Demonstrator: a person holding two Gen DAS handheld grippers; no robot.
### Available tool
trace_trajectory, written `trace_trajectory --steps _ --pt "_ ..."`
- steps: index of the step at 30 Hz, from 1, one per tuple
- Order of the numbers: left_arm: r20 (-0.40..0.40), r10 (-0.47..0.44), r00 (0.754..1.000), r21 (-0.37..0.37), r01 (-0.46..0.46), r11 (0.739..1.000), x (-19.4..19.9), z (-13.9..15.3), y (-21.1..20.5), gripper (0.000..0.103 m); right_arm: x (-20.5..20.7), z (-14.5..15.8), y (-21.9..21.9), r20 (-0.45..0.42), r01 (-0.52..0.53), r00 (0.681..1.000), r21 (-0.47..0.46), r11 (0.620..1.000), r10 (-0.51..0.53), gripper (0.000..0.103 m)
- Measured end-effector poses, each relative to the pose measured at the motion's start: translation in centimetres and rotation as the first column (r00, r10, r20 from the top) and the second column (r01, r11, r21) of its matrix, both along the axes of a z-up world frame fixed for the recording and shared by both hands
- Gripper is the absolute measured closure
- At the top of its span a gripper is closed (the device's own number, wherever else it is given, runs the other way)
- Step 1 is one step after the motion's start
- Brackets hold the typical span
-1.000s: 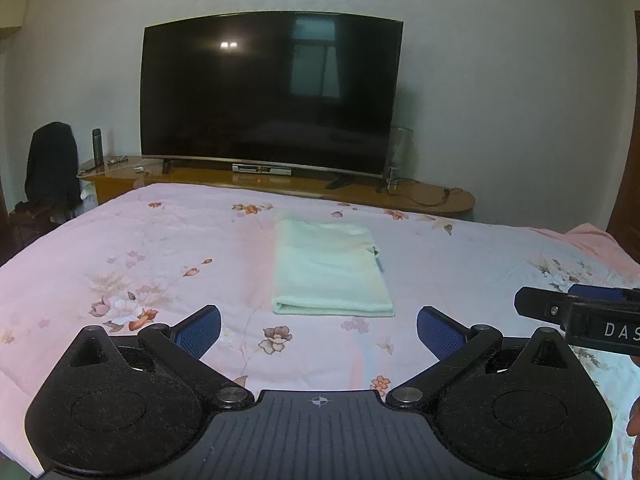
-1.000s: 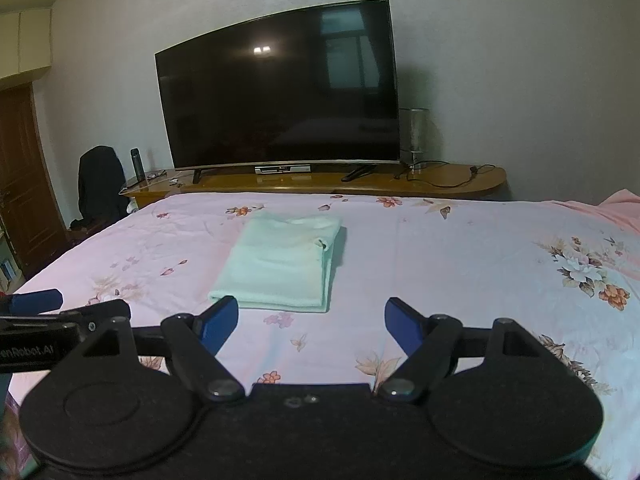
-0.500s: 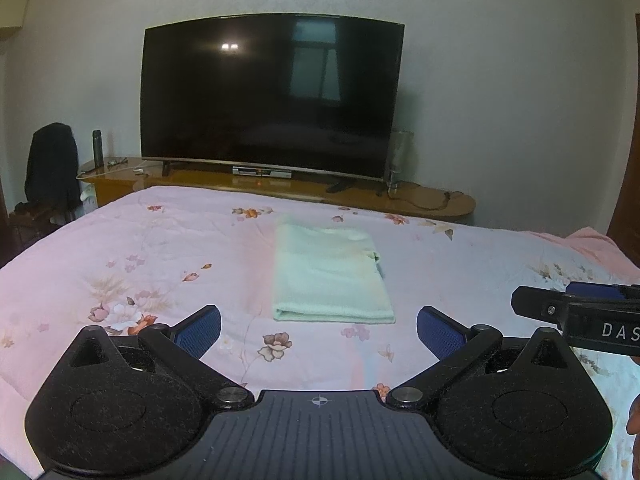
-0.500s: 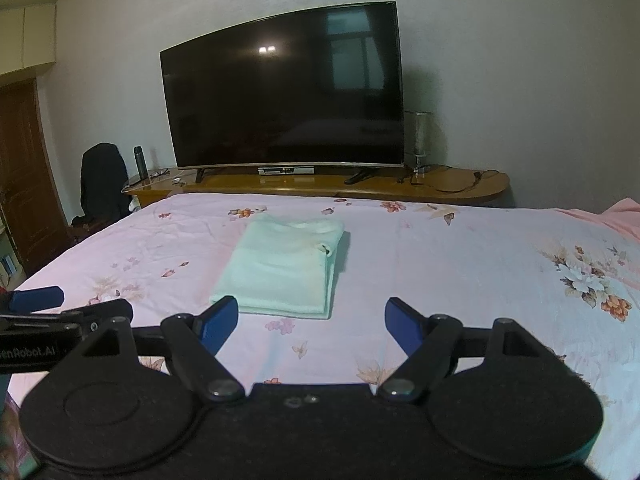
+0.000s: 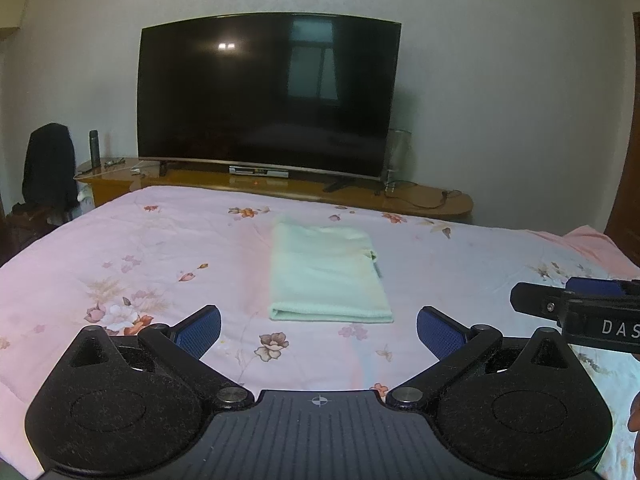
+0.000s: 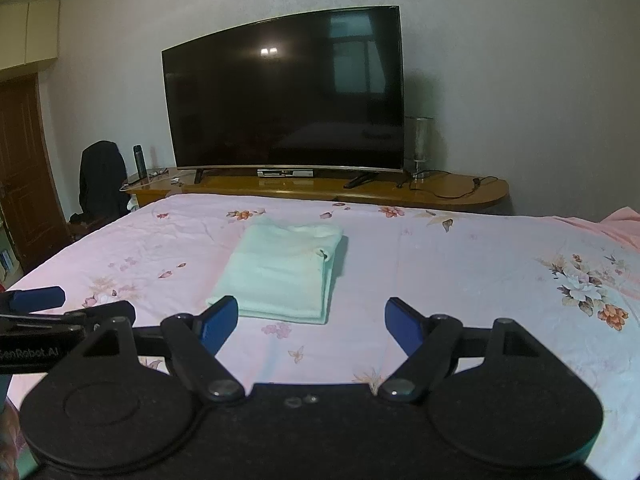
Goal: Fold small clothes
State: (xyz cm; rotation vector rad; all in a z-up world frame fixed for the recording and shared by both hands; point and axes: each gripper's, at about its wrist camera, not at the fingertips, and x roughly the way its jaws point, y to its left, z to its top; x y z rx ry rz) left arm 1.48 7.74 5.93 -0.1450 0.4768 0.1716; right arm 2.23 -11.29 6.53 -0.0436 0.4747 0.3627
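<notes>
Folded pale-green cloth (image 5: pixel 326 274) lies flat at frame centre on the pink floral bed (image 5: pixel 132 248), long axis running from near edge away toward the television (image 5: pixel 268 94). Left gripper (image 5: pixel 319 330) and right gripper (image 6: pixel 312 322) both spread wide, empty, short of the cloth.

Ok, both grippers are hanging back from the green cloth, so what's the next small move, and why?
Probably none on this piece: ease both grippers back. The green cloth already lies folded in a neat rectangle on the pink bedspread, layered edges stacked. The left gripper and right gripper have open, empty jaws short of it. No other garment is in view.
</notes>
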Motion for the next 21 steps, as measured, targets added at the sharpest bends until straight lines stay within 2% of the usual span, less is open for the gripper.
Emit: trace_trajectory --steps 21 --pt "0.003 -0.011 1.000 -0.009 0.011 1.000 -0.15 0.02 0.52 0.000 -0.06 0.13 0.30 -0.003 0.003 1.000 -0.001 1.000 -0.003 0.023"
